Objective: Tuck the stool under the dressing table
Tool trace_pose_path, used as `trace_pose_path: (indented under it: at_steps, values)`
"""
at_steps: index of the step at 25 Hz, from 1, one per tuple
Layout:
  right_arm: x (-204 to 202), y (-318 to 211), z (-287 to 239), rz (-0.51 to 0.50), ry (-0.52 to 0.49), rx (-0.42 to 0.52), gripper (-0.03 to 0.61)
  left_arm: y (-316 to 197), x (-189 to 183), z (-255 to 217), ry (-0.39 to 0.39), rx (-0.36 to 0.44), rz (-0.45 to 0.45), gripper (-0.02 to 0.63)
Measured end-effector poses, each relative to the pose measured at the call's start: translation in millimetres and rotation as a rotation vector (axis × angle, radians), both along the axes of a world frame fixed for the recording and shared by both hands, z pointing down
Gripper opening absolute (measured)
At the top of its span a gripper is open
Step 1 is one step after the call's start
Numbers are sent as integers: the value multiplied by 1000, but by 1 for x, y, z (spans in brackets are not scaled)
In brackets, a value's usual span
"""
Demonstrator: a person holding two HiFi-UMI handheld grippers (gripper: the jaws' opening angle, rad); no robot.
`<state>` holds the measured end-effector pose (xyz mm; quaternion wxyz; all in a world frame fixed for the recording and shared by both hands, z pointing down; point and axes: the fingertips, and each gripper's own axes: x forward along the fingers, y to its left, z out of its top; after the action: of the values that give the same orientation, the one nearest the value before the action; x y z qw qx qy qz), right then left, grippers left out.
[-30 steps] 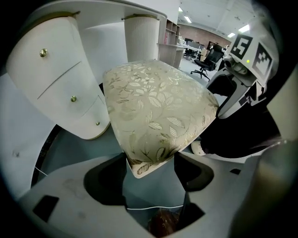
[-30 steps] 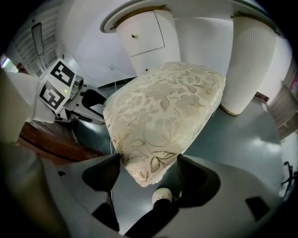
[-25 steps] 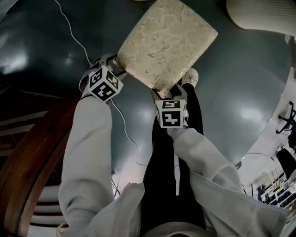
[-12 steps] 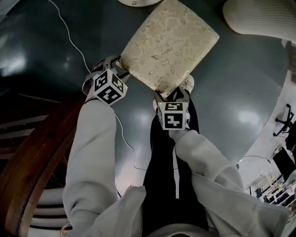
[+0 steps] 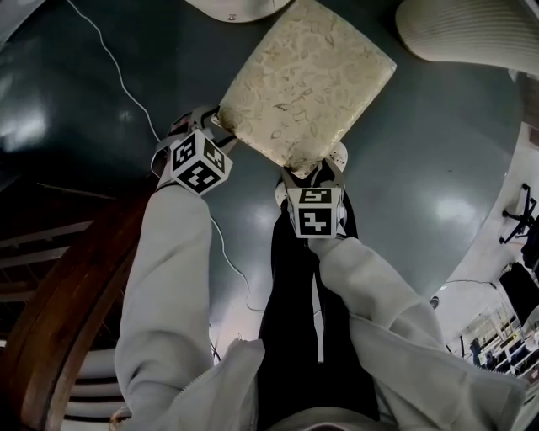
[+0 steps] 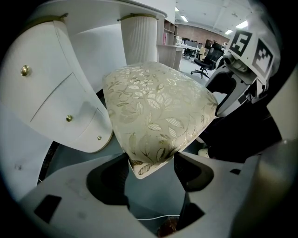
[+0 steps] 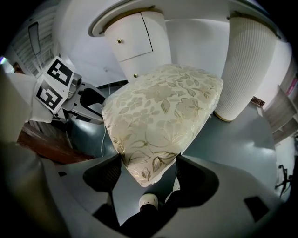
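Stool: shifted forward, now just short of the dressing table, not yet under it.
Left gripper: I clamp one near corner.
Right gripper: I clamp the other.
Meaning: tuck under way.

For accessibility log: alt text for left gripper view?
The left gripper clamps one corner of a stool with a cream, leaf-patterned seat. A white dressing table with brass knobs stands behind; the right gripper is upper right.

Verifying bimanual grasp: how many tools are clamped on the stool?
2: left tool grips one corner of the cream floral-upholstered stool; right tool grips the adjacent corner.
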<state>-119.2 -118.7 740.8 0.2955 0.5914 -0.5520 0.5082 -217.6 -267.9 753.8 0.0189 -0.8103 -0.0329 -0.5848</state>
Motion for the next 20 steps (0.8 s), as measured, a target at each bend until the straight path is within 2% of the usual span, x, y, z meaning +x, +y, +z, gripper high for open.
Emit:
trace_pose_path:
  at_steps: [12, 20]
  values:
    - [19, -7, -1, 5, 26, 2, 411, -7, 20, -1, 17, -7, 10, 304]
    - [47, -15, -1, -28, 29, 2, 410, -14, 44, -1, 18, -12, -10, 304]
